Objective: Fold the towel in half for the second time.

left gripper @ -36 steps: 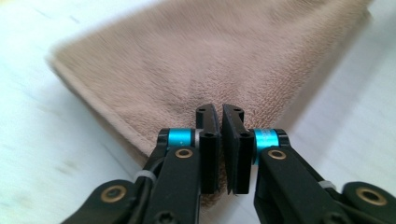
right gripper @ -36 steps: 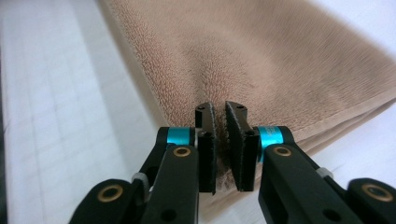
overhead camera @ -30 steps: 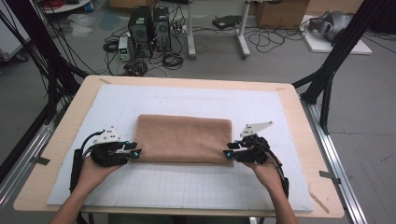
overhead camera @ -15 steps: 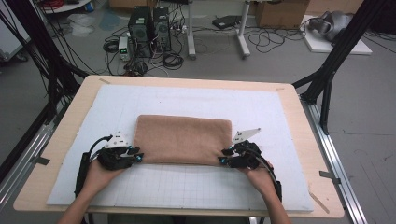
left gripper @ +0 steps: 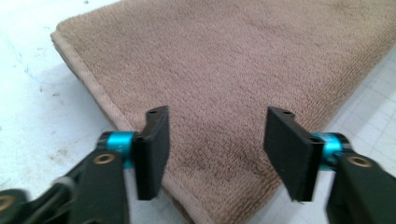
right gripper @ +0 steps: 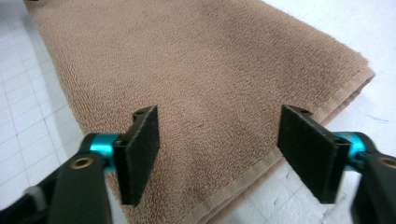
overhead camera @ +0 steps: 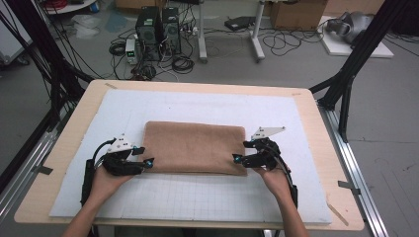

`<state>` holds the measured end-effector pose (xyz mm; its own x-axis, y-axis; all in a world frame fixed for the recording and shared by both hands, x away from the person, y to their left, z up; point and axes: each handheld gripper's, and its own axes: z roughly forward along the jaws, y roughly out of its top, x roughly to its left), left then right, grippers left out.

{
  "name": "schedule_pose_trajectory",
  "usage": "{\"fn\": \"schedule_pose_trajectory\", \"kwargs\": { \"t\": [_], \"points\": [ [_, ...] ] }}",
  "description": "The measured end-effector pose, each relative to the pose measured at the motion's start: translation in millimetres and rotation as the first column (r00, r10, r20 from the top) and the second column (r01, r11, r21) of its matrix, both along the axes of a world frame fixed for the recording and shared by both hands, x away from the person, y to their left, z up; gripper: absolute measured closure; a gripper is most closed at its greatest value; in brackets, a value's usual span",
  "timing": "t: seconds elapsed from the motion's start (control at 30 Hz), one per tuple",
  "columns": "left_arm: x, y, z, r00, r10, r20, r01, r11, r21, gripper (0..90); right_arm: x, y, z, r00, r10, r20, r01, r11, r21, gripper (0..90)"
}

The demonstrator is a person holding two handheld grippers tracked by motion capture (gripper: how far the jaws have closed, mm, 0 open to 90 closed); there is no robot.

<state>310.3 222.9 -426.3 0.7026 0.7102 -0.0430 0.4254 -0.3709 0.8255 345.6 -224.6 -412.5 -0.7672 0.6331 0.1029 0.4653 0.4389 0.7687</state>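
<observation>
A folded brown towel (overhead camera: 195, 147) lies flat in the middle of the white gridded mat (overhead camera: 207, 106). My left gripper (overhead camera: 143, 155) is at the towel's near left corner, my right gripper (overhead camera: 239, 152) at its near right corner. In the left gripper view the jaws (left gripper: 217, 149) stand apart over the towel (left gripper: 233, 70), one pad near its hemmed edge. The right gripper view shows the same: the gripper (right gripper: 217, 151) has its jaws wide over the towel (right gripper: 201, 70), just above the hem. Both pairs of jaws have just been opening, and neither pair presses on the cloth.
The mat covers most of a light wooden table (overhead camera: 64, 148). Black frame legs (overhead camera: 346, 84) stand at the far right corner and a metal rail (overhead camera: 360, 182) runs along the right side. Computers and cables (overhead camera: 158, 29) sit on the floor beyond.
Both grippers' jaws have spread wider at the towel's near corners. The hands have barely shifted, and the towel lies where it was.
</observation>
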Motion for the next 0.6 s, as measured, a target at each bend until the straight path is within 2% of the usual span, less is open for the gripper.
{"fn": "schedule_pose_trajectory", "kwargs": {
  "t": [0.2, 0.43, 0.6],
  "points": [
    [-1.7, 1.0, 1.8, 1.0000, 0.002, -0.010, -0.002, 0.9999, -0.015, 29.4, -4.5, 2.5, 1.7, 1.0000, -0.008, -0.002, 0.008, 1.000, 0.001, 17.8],
    [-7.5, 5.3, 5.7, 1.0000, 0.007, -0.007, -0.007, 0.9997, -0.024, 20.7, -11.4, 3.0, 3.6, 0.9997, -0.017, 0.018, 0.017, 1.000, 0.005, 13.8],
    [-10.9, 9.9, 8.1, 0.9999, 0.013, 0.001, -0.013, 0.9996, -0.024, 19.3, -17.1, -3.1, 3.5, 0.9993, -0.027, 0.025, 0.026, 1.000, 0.015, 12.3]
  ]
}}
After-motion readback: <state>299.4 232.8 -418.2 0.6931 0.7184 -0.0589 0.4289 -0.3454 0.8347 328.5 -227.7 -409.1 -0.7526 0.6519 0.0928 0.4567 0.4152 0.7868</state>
